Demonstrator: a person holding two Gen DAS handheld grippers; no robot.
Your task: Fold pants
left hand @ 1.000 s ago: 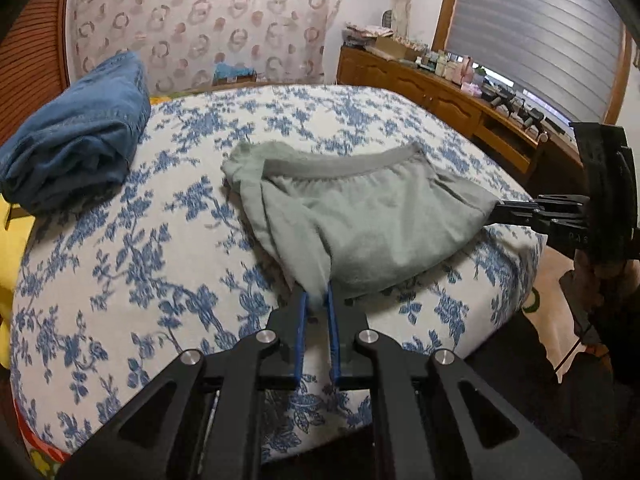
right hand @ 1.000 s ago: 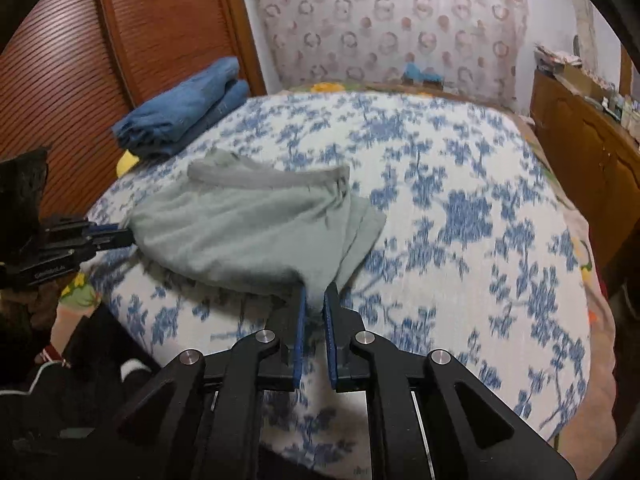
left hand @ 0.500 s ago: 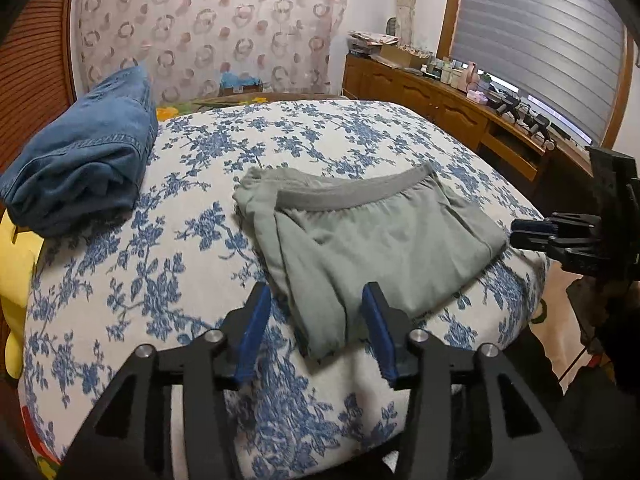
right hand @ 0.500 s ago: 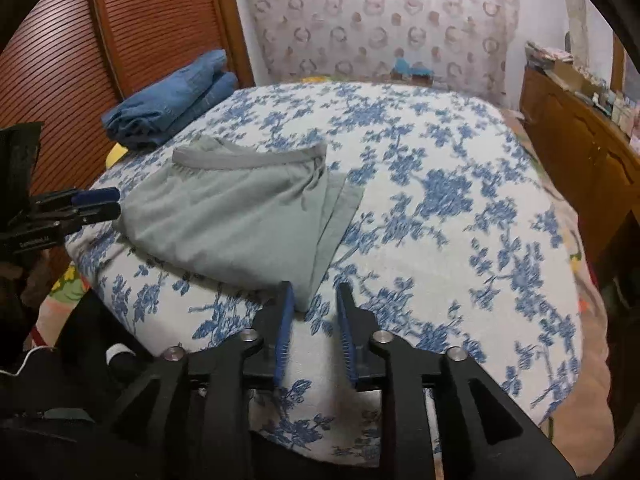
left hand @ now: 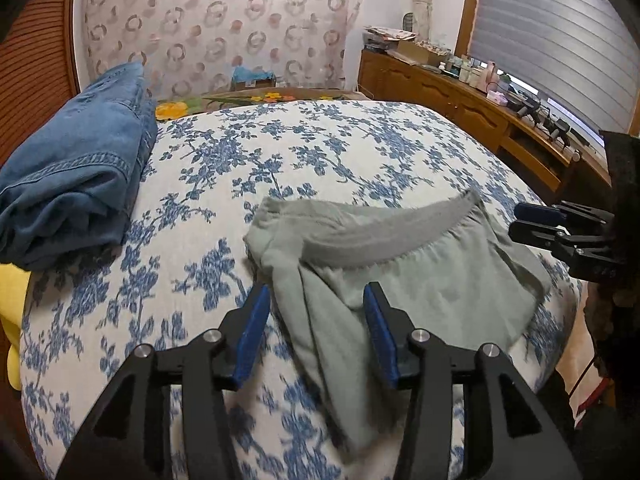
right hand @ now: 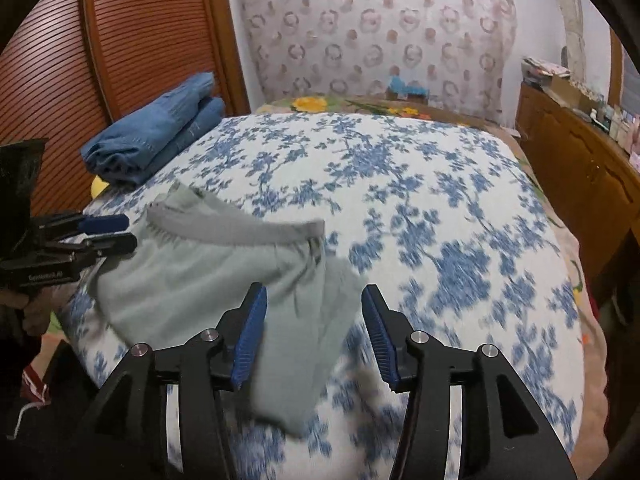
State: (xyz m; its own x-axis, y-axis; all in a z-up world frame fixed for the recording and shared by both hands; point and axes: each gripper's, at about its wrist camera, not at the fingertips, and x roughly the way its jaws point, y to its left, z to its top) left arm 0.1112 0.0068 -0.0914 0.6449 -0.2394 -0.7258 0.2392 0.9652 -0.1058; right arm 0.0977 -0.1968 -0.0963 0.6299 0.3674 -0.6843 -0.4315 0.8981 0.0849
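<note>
Grey-green pants (left hand: 404, 280) lie folded on the bed near its front edge, waistband toward the far side; they also show in the right wrist view (right hand: 192, 280). My left gripper (left hand: 316, 320) is open and empty, its jaws either side of the pants' left folded edge. My right gripper (right hand: 314, 320) is open and empty, just above the pants' right corner. Each gripper shows in the other's view, the right one (left hand: 560, 232) at the right edge, the left one (right hand: 92, 236) at the left edge.
The bed has a white and blue floral cover (left hand: 320, 148). Folded blue jeans (left hand: 76, 176) sit at the bed's far left, near a wooden slatted door (right hand: 120, 60). A wooden cabinet (left hand: 480, 120) with clutter runs along the right wall.
Both grippers let go of the pants, opened wide and moved forward over them. The pants now lie flat on the bed.
</note>
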